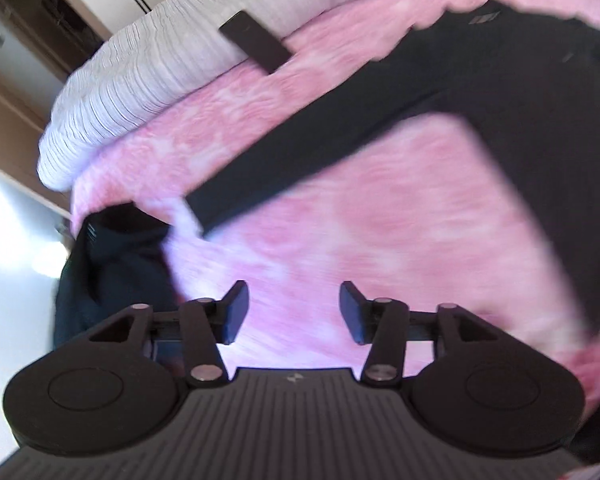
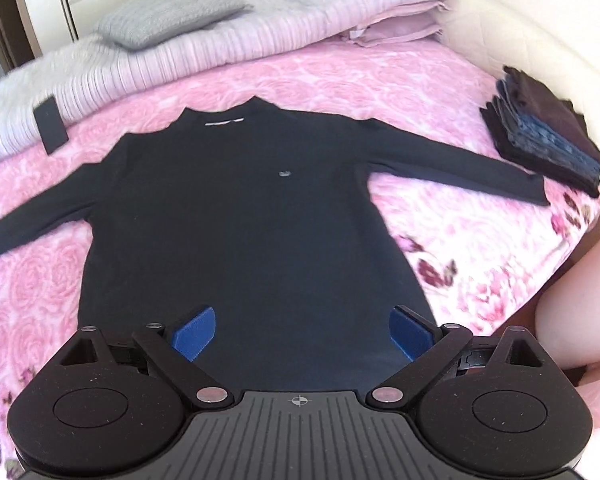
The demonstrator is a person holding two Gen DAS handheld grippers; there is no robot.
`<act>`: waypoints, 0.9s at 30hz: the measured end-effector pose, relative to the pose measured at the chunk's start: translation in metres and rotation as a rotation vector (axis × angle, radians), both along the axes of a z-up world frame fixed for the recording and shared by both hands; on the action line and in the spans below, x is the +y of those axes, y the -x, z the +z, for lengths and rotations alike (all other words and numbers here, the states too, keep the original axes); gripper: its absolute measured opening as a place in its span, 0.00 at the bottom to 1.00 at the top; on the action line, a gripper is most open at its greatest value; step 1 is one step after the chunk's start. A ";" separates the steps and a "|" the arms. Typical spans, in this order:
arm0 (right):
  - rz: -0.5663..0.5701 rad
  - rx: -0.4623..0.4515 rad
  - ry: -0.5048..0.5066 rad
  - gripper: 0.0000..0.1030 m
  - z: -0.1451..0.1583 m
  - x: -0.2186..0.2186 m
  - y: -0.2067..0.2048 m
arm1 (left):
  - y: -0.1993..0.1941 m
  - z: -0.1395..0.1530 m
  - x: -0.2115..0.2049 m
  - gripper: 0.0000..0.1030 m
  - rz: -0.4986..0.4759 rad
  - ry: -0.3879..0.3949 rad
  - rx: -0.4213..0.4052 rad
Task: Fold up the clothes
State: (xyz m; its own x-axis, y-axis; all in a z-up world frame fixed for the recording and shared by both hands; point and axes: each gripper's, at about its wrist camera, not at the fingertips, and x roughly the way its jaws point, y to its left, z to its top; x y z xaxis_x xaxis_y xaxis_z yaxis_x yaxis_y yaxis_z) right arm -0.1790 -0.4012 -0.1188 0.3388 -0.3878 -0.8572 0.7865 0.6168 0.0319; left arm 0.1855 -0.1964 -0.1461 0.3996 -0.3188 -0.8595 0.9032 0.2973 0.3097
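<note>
Beyond the left gripper (image 1: 294,312), blur smears the pink bedspread (image 1: 340,240), and the dark shirt (image 2: 252,216) is cut off at the frame edge, one sleeve (image 1: 300,152) slanting down-left. Its jaws stand apart, empty. The shirt lies flat just ahead of the right gripper (image 2: 304,334), collar away, sleeves spread sideways. That gripper tilts downward, jaws wide, gripping nothing. Far right sits a folded stack (image 2: 548,136).

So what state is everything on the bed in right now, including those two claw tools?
Black long-sleeved top: spread flat, front up, both sleeves out, not yet folded.
Stack of dark clothes: already folded, piled near the bed's edge.
Small dark flat object: lying on the bedding, untouched.
Grey pillow: resting at the head.
Left gripper: open, holding nothing.
Right gripper: open wide, holding nothing.
</note>
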 end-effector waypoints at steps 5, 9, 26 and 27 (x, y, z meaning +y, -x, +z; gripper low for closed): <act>-0.047 -0.003 -0.035 0.94 0.013 -0.015 0.075 | 0.105 0.022 0.012 0.51 0.005 0.059 0.131; -0.088 -0.042 -0.040 0.94 0.035 -0.014 0.121 | 0.159 0.038 0.008 0.51 0.006 0.127 0.213; -0.005 -0.085 0.126 0.94 0.109 0.078 0.101 | 0.200 0.109 0.032 0.66 -0.167 0.283 0.194; 0.002 -0.075 0.122 0.94 0.108 0.085 0.096 | 0.198 0.108 0.040 0.67 -0.165 0.278 0.185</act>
